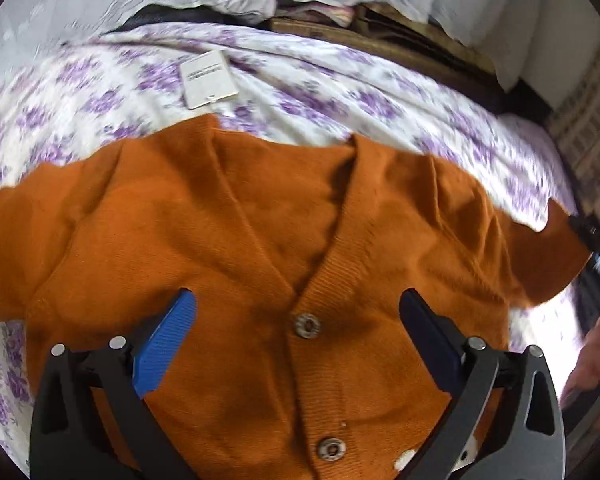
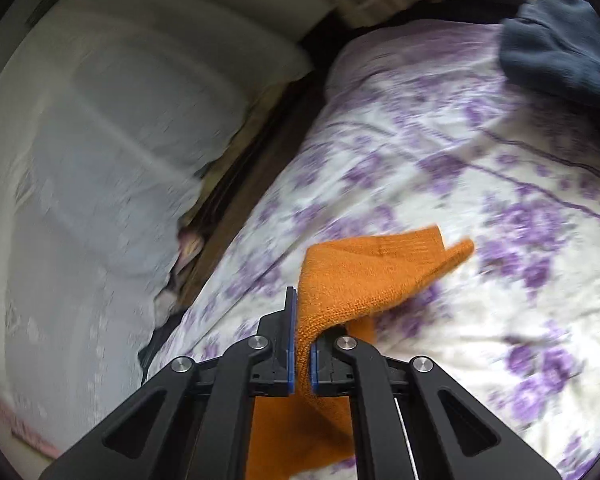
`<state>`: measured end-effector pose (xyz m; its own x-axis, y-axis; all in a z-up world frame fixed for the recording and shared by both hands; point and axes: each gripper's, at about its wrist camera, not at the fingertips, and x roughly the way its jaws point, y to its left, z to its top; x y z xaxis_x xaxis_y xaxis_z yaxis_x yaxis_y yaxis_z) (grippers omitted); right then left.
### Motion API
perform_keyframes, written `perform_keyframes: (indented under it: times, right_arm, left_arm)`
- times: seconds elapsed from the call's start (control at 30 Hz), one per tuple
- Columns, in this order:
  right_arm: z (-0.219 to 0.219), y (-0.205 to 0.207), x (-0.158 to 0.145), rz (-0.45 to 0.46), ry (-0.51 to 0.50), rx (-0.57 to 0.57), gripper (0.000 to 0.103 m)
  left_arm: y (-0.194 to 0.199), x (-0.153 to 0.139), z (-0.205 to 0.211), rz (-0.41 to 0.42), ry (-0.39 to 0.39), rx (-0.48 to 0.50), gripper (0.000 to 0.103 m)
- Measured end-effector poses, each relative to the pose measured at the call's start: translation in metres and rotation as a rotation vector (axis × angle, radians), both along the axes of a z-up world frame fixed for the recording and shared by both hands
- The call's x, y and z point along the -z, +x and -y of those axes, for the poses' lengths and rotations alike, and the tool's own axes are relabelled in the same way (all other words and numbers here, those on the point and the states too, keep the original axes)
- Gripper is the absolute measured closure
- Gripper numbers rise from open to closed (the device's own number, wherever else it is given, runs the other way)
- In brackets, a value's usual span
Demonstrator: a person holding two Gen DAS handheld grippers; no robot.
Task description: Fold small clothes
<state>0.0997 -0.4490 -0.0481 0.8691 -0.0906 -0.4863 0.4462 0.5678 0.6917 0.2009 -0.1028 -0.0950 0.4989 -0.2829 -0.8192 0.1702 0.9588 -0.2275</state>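
Observation:
An orange knit cardigan (image 1: 236, 240) lies front up on a purple-flowered bedsheet (image 1: 100, 92), its V-neck pointing away and two metal buttons down the middle. My left gripper (image 1: 296, 312) hovers open just above its chest, one finger on each side of the upper button (image 1: 307, 325). My right gripper (image 2: 302, 344) is shut on the cuff of the cardigan's sleeve (image 2: 364, 276) and holds it lifted off the sheet. The same sleeve end shows at the right edge of the left wrist view (image 1: 556, 256).
A white paper tag (image 1: 208, 78) lies on the sheet beyond the collar. A dark blue garment (image 2: 560, 48) sits at the far corner of the bed. A white lace-covered surface (image 2: 80, 160) runs along the bed's far side across a dark gap.

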Motion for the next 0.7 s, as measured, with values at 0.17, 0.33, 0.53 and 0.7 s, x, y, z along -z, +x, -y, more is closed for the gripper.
perform_keyframes:
  times: [0.17,0.33,0.53,0.7]
  right_arm:
    - [-0.016,0.016,-0.006,0.006,-0.050,-0.090,0.098]
    - [-0.040,0.026,-0.013,0.018,-0.098,-0.201,0.098]
    - [-0.074,0.036,-0.017,0.015,-0.131,-0.323,0.097]
    - [-0.105,0.045,-0.020,0.011,-0.183,-0.418,0.097]
  left_arm:
    - [0.004,-0.006,-0.016,0.012,-0.016,-0.047,0.004]
    - [0.010,-0.008,-0.026,0.010,-0.017,-0.065,0.004]
    - [0.012,-0.008,-0.032,0.009,-0.016,-0.087,0.004]
    - [0.014,-0.006,-0.036,-0.003,-0.029,-0.095,0.004]
